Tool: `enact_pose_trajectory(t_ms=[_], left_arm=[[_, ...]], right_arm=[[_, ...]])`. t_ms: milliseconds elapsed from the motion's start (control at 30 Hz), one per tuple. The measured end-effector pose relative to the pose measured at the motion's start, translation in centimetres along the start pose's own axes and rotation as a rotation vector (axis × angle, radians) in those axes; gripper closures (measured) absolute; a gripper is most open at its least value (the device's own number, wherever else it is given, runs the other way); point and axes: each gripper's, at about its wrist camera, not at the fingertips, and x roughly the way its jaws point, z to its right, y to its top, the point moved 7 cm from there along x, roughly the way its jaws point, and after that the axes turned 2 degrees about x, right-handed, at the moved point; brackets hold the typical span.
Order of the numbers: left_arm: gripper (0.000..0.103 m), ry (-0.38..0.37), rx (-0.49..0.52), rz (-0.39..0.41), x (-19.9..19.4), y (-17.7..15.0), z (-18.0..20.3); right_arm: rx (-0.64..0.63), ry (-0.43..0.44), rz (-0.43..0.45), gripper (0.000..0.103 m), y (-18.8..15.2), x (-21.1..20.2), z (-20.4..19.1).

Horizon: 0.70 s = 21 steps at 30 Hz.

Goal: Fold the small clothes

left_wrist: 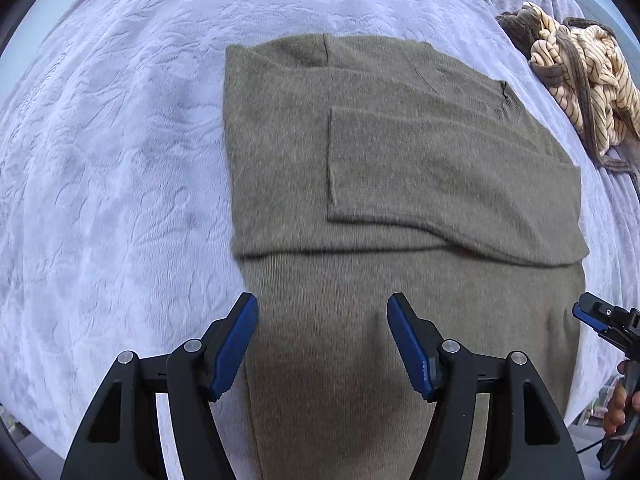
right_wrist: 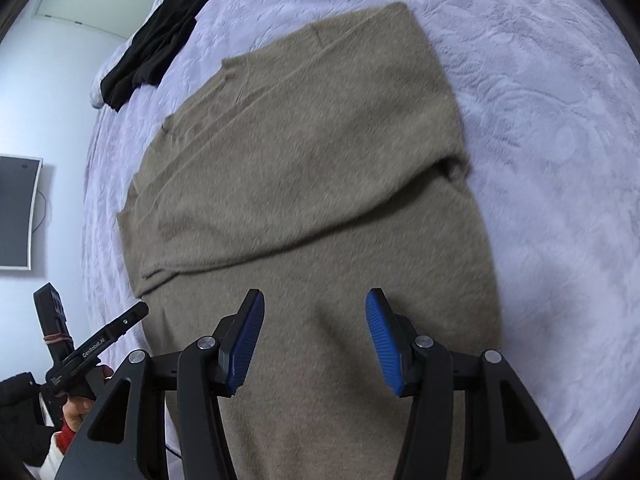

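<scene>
Olive knit sweater (left_wrist: pixel 400 184) flat on bedspread (left_wrist: pixel 120 160), sleeves seemingly folded across.

Lavender embossed bedspread (left_wrist: pixel 120 160) covers the whole work surface and serves as landmark. Pale wall (right_wrist: pixel 60 112) stands beyond the bedspread's far-left edge in the right wrist view. Dark flat screen (right_wrist: pixel 16 212) is mounted on that wall, a thin cable hanging just beside it.
</scene>
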Motion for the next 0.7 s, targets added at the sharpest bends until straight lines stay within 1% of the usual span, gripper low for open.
enact_pose_trajectory(t_ms=[100,233,267,300,333,367,467,533,567,600,700], left_arm=[[0.035,-0.001,-0.005,-0.016,-0.2,-1.0,0.1],[0.035,0.012,0.005,-0.018,-0.6,-1.9,0.3],[0.029,0.018,0.009,-0.015,-0.7,-2.1,0.3],[0.008,0.027,0.014,-0.012,-0.8,-2.1,0.3],[0.0,0.041,0.02,-0.007,-0.9,-2.2,0.3],[0.0,0.055,0.029,0.003,-1.1,-2.2,0.4],[0.0,0.046,0.037,-0.005,-1.4,-2.3,0.6],[0.0,0.041,0.037,-0.007,-1.5,-2.3,0.7],[0.0,0.039,0.035,-0.009,-1.4,-2.3,0.8],[0.0,0.037,0.031,-0.012,-1.5,-2.2,0.7],[0.0,0.039,0.019,-0.029,-1.5,-2.3,0.4]], right_arm=[[-0.007,-0.003,-0.014,0.046,-0.7,0.0,-0.5],[-0.012,-0.008,-0.023,0.045,-1.4,-0.1,-1.1],[-0.012,-0.009,-0.024,0.043,-1.5,-0.1,-1.2],[-0.014,-0.009,-0.025,0.042,-1.6,-0.1,-1.4],[-0.016,-0.009,-0.025,0.041,-1.7,-0.1,-1.5],[-0.019,-0.01,-0.026,0.041,-1.8,-0.1,-1.7],[-0.032,-0.015,-0.023,0.037,-2.0,-0.2,-2.1],[-0.047,-0.02,-0.01,0.032,-2.0,-0.4,-2.3],[-0.056,-0.025,0.001,0.03,-2.0,-0.6,-2.4],[-0.069,-0.032,0.017,0.024,-1.9,-0.8,-2.5],[-0.132,-0.067,0.086,0.023,-1.4,-1.7,-2.9]])
